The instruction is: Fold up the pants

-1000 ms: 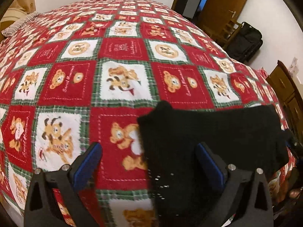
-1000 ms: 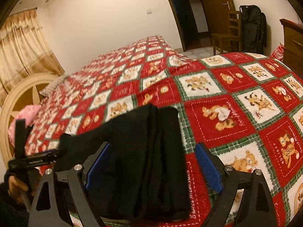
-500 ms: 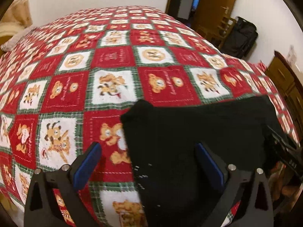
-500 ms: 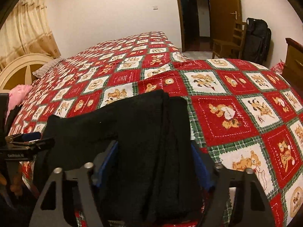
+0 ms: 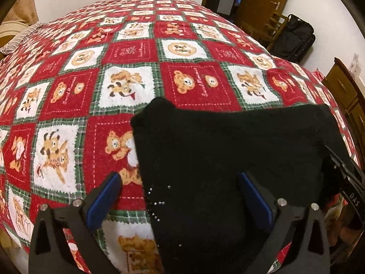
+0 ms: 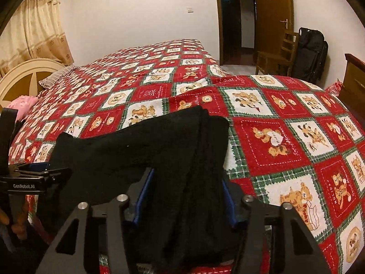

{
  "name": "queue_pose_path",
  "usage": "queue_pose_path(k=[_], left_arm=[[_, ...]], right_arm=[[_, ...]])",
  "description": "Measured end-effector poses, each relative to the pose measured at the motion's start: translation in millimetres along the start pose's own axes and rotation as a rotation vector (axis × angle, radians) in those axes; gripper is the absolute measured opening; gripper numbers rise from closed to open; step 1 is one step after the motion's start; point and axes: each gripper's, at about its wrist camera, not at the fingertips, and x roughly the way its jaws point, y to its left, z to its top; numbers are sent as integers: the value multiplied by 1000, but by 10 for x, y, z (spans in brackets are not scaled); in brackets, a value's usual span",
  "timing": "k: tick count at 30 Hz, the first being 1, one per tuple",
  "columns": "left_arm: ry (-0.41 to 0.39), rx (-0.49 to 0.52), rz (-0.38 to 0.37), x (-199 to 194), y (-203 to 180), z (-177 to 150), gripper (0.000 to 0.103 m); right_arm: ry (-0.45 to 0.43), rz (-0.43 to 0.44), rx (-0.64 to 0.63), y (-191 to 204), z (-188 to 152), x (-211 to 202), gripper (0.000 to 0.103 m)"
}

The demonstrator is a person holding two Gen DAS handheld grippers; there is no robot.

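left wrist view is showing your left gripper standing wide, its blue pads well apart and pressing on nothing; the near left edge of the black pants is lying between them, with the left pad hanging over bare quilt just beside that edge. the pants are lying folded on the red, white and green bear-print quilt, at its near edge, stretching from your left gripper across toward the right rim, where part of your right gripper is showing at the far end of the pants.

right wrist view is showing your right gripper closing, its jaws narrowing around the stacked folds at the right end of the pants. the cloth is filling the gap between the blue pads and both pads are sitting against it. from there the pants are running left toward your left gripper, which is sitting at their far end with a hand under it. beyond the pants, the quilt is spreading toward a pink cloth and a cream headboard.
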Motion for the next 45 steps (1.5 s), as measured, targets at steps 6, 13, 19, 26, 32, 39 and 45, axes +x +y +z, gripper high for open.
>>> queue_pose_path(k=[6, 13, 19, 26, 32, 39, 45], left_arm=[[17, -23, -8, -4, 1, -29, 103], [35, -48, -49, 10, 26, -47, 103], [38, -54, -43, 21, 8, -46, 103], [29, -32, -76, -8, -61, -31, 83], [-8, 23, -116, -107, -165, 23, 40], [-66, 12, -129, -247, -45, 221, 13], [-121, -46, -147, -340, 144, 420, 12]], right_arm=[[-6, 4, 12, -2, -4, -8, 50], [-17, 33, 61, -72, -11, -9, 52], [-22, 54, 93, -124, -18, -5, 54], [-5, 51, 79, -68, 7, -22, 37], [-27, 42, 85, 26, 50, -131, 34], [-88, 44, 40, 227, 259, -315, 34], [-143, 78, -23, 519, 554, -351, 33]])
